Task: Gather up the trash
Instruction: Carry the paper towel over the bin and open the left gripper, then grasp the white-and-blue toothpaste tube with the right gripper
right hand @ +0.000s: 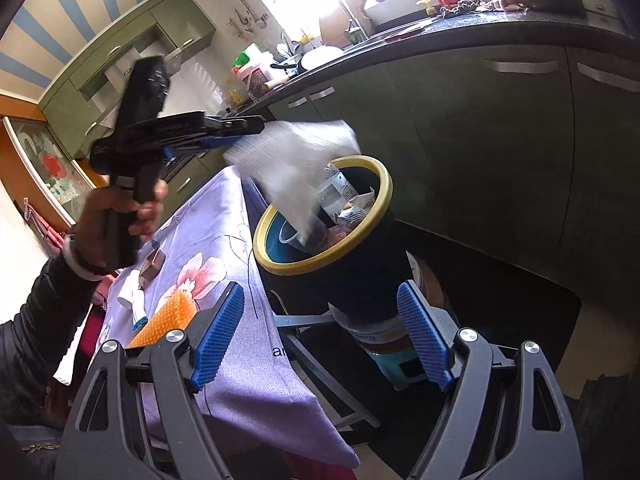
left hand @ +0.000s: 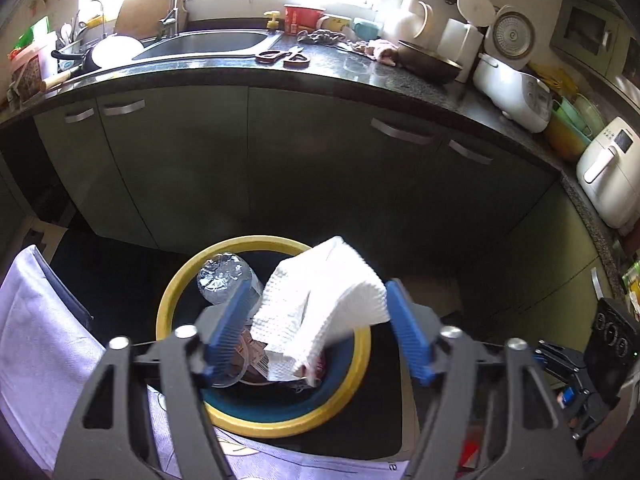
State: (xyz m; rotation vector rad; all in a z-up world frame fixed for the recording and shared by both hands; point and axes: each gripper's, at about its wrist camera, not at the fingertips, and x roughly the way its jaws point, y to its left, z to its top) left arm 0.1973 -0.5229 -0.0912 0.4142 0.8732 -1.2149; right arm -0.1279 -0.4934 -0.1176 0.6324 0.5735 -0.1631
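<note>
The left hand-held gripper point(left hand: 316, 328) stands spread over the yellow-rimmed bin point(left hand: 362, 364). A white paper towel point(left hand: 320, 304) hangs between its blue pads, above the bin's mouth; it touches the right pad's tip, and no pad presses it. A clear plastic bottle point(left hand: 222, 276) and other wrappers lie inside the bin. The right hand-held gripper point(right hand: 320, 336) is spread and empty, beside the purple flowered cloth point(right hand: 236, 344), below the bin.

scissors point(left hand: 283, 56), rice cooker point(left hand: 514, 90), floral tablecloth point(right hand: 224, 240)
</note>
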